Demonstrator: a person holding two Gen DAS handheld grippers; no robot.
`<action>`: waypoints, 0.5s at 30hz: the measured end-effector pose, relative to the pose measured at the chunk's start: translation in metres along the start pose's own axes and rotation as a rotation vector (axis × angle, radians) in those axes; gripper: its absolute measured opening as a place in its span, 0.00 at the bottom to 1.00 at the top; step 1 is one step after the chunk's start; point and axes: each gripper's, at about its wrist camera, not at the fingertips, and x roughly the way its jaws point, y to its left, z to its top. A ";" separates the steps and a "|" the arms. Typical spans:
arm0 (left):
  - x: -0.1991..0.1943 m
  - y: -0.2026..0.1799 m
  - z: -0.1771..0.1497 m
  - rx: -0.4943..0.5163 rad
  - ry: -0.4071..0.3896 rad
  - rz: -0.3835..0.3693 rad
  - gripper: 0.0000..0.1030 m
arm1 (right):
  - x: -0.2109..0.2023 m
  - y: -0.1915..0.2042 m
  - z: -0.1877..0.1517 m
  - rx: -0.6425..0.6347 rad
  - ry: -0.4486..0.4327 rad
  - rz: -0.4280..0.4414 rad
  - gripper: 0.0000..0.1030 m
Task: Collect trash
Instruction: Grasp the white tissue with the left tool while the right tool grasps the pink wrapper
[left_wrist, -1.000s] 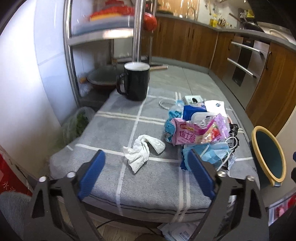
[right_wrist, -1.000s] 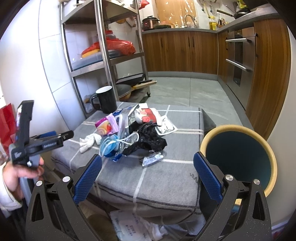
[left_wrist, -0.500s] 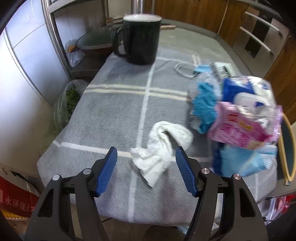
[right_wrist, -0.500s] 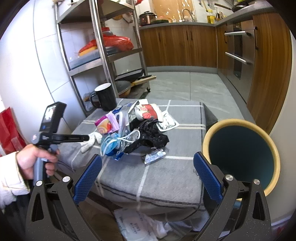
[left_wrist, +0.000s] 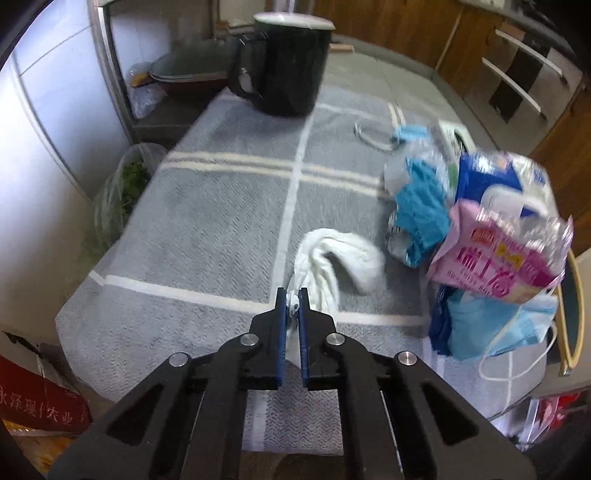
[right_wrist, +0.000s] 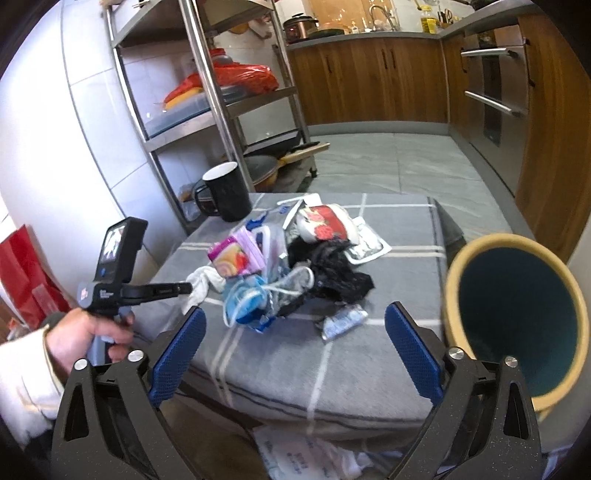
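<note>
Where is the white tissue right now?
In the left wrist view, the white tissue lies on the grey cloth, its near end pinched in the left tongs, just left of the pink packet.

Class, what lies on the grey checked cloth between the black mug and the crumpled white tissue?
Nothing: between the black mug and the crumpled white tissue only bare grey checked cloth shows, seen in the left wrist view.

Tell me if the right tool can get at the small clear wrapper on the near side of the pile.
Probably yes: the right tool is open and empty, the clear wrapper lies uncovered ahead, with only bare grey cloth between.
</note>
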 end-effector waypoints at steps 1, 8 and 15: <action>-0.003 0.002 0.000 -0.012 -0.012 -0.002 0.05 | 0.004 0.002 0.004 0.000 -0.002 0.012 0.93; -0.027 0.012 0.000 -0.098 -0.100 -0.027 0.05 | 0.042 0.023 0.032 -0.058 0.022 0.113 0.67; -0.031 0.022 0.006 -0.178 -0.149 -0.080 0.05 | 0.079 0.039 0.049 -0.147 0.086 0.158 0.55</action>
